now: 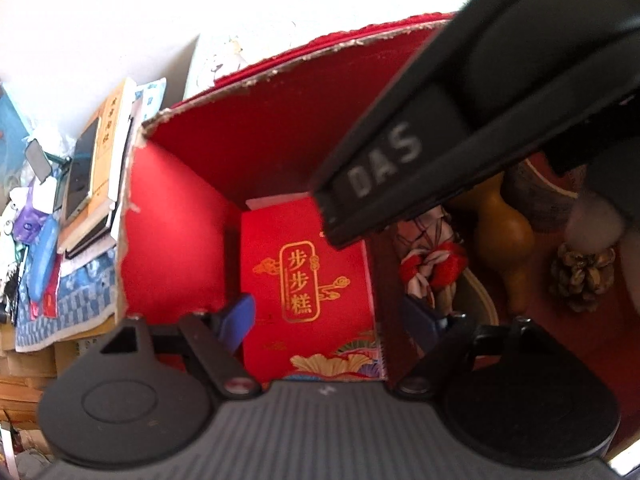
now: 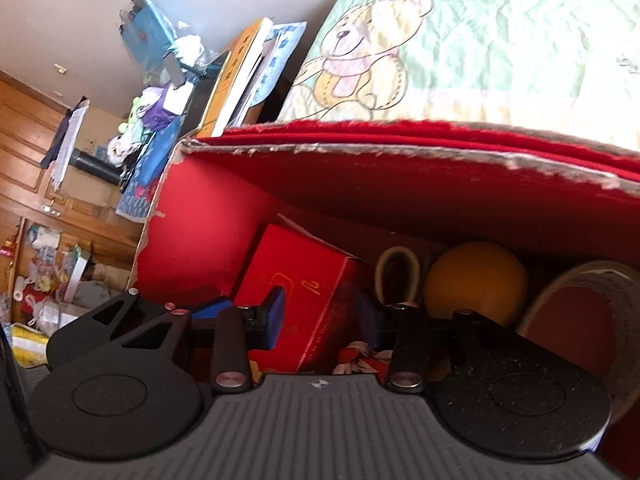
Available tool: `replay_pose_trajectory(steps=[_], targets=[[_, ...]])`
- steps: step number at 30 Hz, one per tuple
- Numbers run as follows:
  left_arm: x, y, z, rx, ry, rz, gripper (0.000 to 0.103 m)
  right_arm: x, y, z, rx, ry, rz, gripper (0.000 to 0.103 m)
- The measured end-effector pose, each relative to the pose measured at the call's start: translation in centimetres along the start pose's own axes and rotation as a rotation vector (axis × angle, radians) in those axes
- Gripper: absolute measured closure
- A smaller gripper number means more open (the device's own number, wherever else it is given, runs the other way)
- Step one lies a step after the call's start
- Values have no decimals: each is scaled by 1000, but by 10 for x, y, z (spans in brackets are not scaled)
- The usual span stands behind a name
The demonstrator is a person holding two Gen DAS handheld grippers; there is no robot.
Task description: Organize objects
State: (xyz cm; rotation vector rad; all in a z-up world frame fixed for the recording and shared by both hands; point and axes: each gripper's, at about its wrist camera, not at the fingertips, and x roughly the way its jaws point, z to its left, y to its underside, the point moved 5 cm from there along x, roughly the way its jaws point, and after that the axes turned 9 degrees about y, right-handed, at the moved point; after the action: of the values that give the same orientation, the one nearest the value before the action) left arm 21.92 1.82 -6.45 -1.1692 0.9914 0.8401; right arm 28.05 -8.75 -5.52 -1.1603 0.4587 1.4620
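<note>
I look down into a big red cardboard box [image 1: 260, 140] [image 2: 360, 200] with torn edges. A red gift box with gold characters [image 1: 304, 280] [image 2: 304, 292] lies in its left part. My left gripper [image 1: 328, 318] is open astride the gift box, and its right finger stands clear of the box's edge. My right gripper [image 2: 322, 314] hangs open above the gift box's corner, pressing on nothing. Its black body [image 1: 460, 120] crosses the left wrist view. A doll in red [image 1: 432, 264], a yellow gourd [image 1: 504, 236] [image 2: 476, 280] and a pine cone [image 1: 582, 276] lie to the right.
A grey-rimmed red item [image 2: 580, 312] sits at the big box's right end. Stacked books [image 1: 100, 152] [image 2: 236, 80] and clutter stand left of the box. A bedspread with a bear print [image 2: 360, 52] lies behind it. Wooden cabinets [image 2: 24, 152] are at far left.
</note>
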Motion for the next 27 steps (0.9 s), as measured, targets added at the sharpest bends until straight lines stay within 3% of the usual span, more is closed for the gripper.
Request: replay_pose_trajectory(steps=[4, 17, 27], targets=[[3, 0, 2, -12, 12, 6, 20, -9, 1, -7, 38, 22, -23, 61], [8, -2, 5, -19, 30, -4, 20, -36, 20, -18, 77, 250, -184, 60], [15, -2, 6, -11, 46, -7, 20, -41, 34, -23, 67, 405, -243, 60]])
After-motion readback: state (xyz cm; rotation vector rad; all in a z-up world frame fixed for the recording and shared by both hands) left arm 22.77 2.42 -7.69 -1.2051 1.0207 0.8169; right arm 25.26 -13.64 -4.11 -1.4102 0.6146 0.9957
